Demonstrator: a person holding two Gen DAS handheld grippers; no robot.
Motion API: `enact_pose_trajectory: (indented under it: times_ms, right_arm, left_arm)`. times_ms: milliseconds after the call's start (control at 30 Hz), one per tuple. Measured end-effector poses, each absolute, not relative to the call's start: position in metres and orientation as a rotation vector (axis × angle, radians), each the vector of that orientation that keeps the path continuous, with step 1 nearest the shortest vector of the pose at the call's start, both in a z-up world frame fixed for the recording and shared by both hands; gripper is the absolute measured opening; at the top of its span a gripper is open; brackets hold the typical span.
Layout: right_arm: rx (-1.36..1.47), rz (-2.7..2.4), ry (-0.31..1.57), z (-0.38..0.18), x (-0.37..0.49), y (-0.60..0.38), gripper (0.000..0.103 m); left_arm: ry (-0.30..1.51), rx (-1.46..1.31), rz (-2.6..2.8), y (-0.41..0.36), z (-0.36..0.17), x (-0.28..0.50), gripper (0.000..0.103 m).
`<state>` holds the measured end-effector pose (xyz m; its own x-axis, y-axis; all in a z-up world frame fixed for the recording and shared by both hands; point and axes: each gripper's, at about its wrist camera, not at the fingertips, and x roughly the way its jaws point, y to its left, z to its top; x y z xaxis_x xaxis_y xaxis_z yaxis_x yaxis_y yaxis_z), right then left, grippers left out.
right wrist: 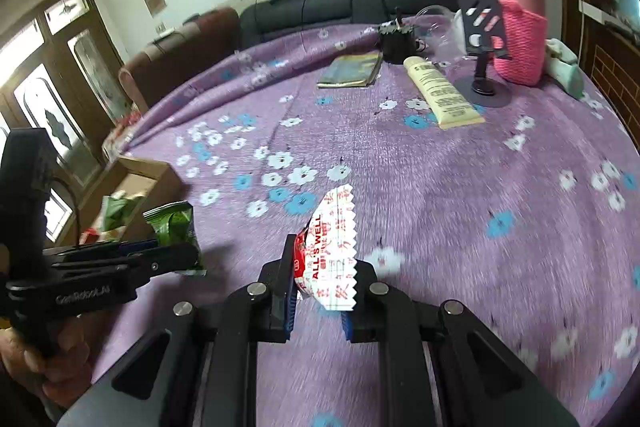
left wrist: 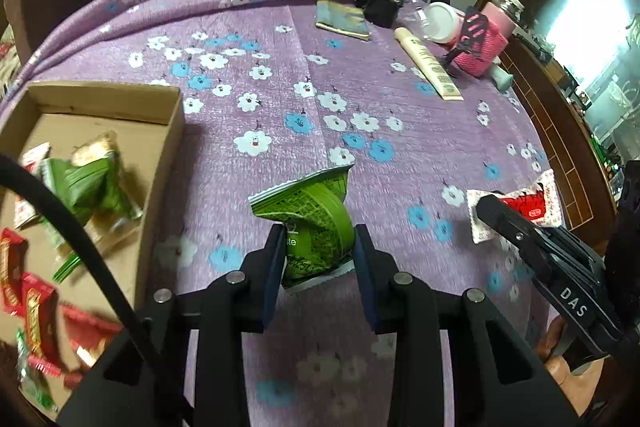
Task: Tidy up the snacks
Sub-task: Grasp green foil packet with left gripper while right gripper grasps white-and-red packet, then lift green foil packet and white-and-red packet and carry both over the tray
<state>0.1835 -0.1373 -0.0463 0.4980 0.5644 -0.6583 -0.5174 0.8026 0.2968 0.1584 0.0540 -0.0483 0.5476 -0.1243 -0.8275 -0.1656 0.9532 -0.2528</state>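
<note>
Two grippers work over a purple flowered cloth (left wrist: 400, 155) that covers the whole surface. At its left edge sits an open cardboard box (left wrist: 120, 99), already holding green and red snack packets (left wrist: 92, 183) on its floor. Toward the far side of the cloth lie a cream tube (left wrist: 428, 67), a small booklet (left wrist: 344, 21) and a pink knitted bottle sleeve (right wrist: 524, 39), well apart from the box.

In the left wrist view, the left gripper (left wrist: 316, 251) pinches a crumpled green snack packet (left wrist: 316, 211): the packet's lower half sits squeezed between both pads, and its crimped top flares out above the fingertips, clear of the cloth.

In the right wrist view, the right gripper (right wrist: 326, 275) has its fingers closed on a red and white snack packet (right wrist: 332, 243) printed "ALL'S WELL". The packet stands on edge between the pads, its zigzag end sticking up past the fingertips.
</note>
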Motion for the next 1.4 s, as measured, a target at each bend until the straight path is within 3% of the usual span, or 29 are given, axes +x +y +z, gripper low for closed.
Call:
enact_pose_trajectory:
  times_ms: [600, 1400]
  right_arm:
    - [0.138, 0.747, 0.784, -0.026, 0.115, -0.141, 0.016]
    - [0.032, 0.863, 0.776, -0.013, 0.079, -0.063, 0.016]
  left_arm:
    - [0.895, -0.141, 0.099, 0.032, -0.004, 0.075, 0.035]
    - [0.840, -0.199, 0.255, 0.111, 0.004, 0.026, 0.036]
